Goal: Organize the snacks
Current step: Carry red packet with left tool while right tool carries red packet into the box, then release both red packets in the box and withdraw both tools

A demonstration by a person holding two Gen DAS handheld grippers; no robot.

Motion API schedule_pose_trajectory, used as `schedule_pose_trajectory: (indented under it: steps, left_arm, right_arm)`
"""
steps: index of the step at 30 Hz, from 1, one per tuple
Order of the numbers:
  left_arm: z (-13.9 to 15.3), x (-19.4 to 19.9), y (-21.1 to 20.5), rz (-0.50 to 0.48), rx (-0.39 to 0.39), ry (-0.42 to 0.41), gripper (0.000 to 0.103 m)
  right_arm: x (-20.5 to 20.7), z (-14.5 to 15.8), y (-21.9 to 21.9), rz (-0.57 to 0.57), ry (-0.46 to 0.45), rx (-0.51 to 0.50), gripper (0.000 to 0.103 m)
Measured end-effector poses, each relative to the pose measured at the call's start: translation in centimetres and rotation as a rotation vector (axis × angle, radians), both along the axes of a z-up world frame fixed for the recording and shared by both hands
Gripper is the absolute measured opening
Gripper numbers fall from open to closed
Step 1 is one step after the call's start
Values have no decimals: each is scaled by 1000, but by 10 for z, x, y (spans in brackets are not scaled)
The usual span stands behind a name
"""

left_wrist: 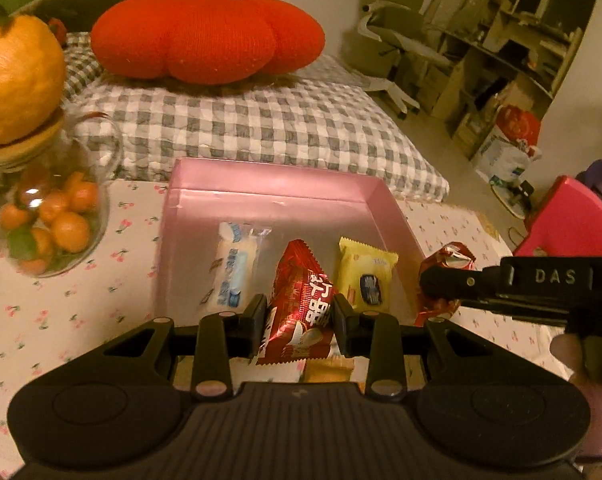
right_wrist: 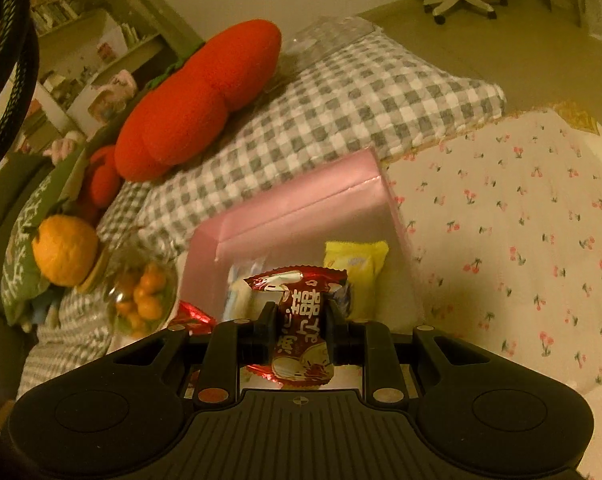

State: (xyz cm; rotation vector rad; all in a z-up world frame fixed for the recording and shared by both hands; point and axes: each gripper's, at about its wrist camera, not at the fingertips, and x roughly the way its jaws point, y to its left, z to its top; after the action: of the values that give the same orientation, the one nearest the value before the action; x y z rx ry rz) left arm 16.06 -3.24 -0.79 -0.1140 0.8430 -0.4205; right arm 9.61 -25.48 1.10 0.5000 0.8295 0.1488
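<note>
My left gripper (left_wrist: 299, 305) is shut on a red snack packet (left_wrist: 301, 312), held over the near edge of the pink box (left_wrist: 269, 178). Inside the box lie a white and blue packet (left_wrist: 233, 272) and a yellow packet (left_wrist: 367, 276). My right gripper (right_wrist: 301, 310) is shut on another red packet (right_wrist: 301, 320), also just above the pink box (right_wrist: 301, 204), with the yellow packet (right_wrist: 355, 264) and white packet (right_wrist: 239, 292) beyond it. In the left wrist view the right gripper (left_wrist: 433, 280) comes in from the right with its crinkled red packet (left_wrist: 449, 256).
A glass jar of small oranges (left_wrist: 53, 220) with a big orange (left_wrist: 17, 80) on top stands left of the box. A tan packet (left_wrist: 327, 370) lies under my left gripper. A red pumpkin cushion (left_wrist: 209, 36) rests on the checked blanket (left_wrist: 261, 124). A cherry-print cloth (right_wrist: 521, 220) covers the table.
</note>
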Motion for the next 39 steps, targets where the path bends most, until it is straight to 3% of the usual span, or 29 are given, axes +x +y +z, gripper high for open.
schedule_pose_trajectory:
  steps: [15,25,29,33,39]
  left_arm:
    - [-38,24,-25,-1,19,1,32]
    - [-32,16,-23,-17,60,-29,44]
    - [-28,12,-23,-26,77,-38,49]
    - [-26,7,-22,-32,94,-42,56]
    - [-19,-3,-19,-28,114,-39,63]
  right_arm:
    - [20,-29,-15,-34,-17,13,23]
    - [23,-36,-11,-42,-17,0,24]
    - [22,-34,-11,-60,-25,-9,29]
    - [19,-31,-13,-68,-26,-2,56]
    - [9,-22,-17,-57,-32,6,59]
